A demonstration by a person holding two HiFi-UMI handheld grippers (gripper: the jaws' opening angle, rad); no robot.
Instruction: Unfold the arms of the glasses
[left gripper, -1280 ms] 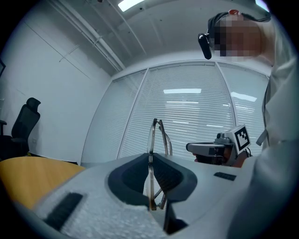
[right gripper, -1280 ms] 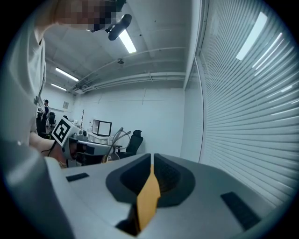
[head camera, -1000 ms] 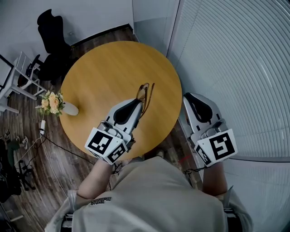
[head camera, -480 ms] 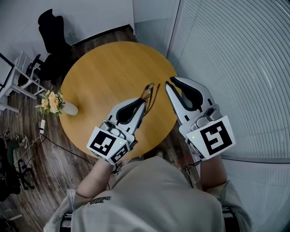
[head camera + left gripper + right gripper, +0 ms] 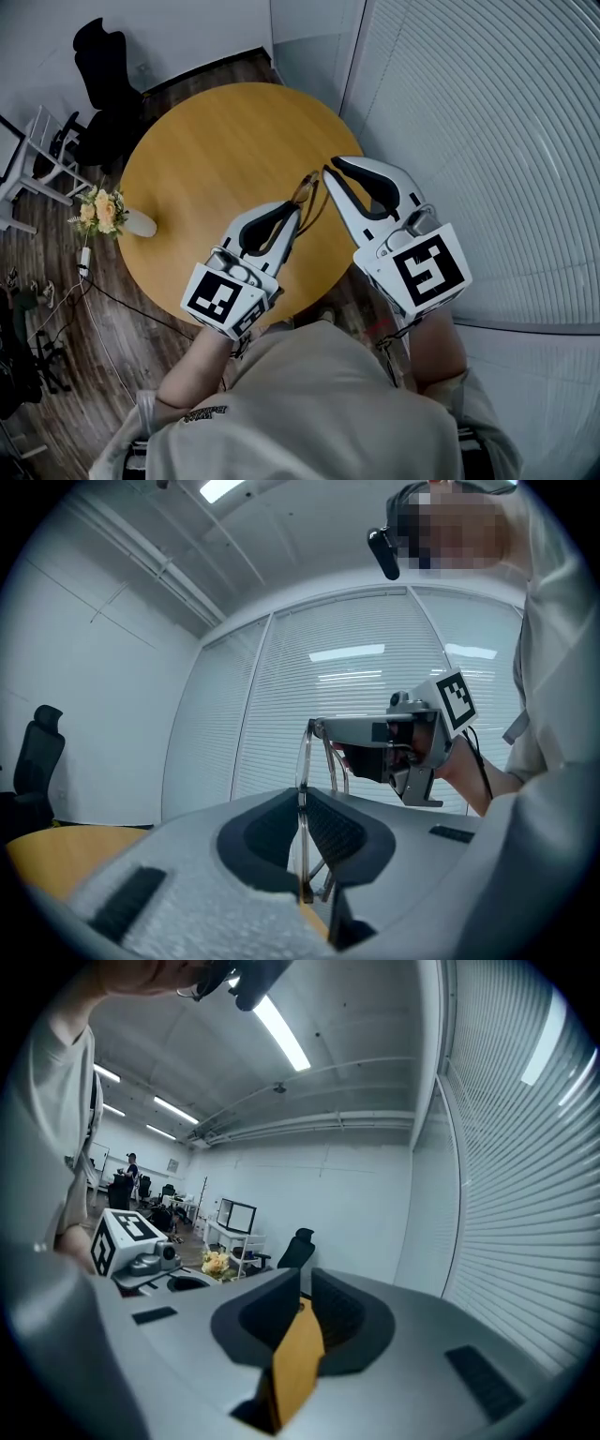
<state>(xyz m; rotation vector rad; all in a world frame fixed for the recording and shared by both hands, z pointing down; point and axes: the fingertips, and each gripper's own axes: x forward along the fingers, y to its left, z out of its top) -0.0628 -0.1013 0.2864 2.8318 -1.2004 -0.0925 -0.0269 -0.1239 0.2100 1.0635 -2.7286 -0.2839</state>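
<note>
Thin brown-rimmed glasses (image 5: 306, 191) hang above the round wooden table (image 5: 187, 150), held edge-on in my left gripper (image 5: 293, 212), which is shut on the frame. In the left gripper view the rim (image 5: 302, 761) stands upright between the dark pads, with the folded arms curving behind it. My right gripper (image 5: 330, 171) hovers just right of the glasses, tips close to their top end. Its jaws stand a narrow gap apart with nothing between them; in the right gripper view only the orange tabletop shows through the slot (image 5: 305, 1283). In the left gripper view the right gripper's tip (image 5: 319, 729) sits at the rim's top; whether it touches is unclear.
A small vase of flowers (image 5: 103, 214) stands at the table's left edge. A black office chair (image 5: 103, 56) and a white rack (image 5: 37, 159) stand on the wooden floor at the left. Blinds (image 5: 487, 112) fill the wall on the right. A cable (image 5: 112, 300) crosses the floor.
My right gripper has swung left and a little up, from beyond the table's right edge to beside the glasses. The left gripper and the glasses have stayed nearly still.
</note>
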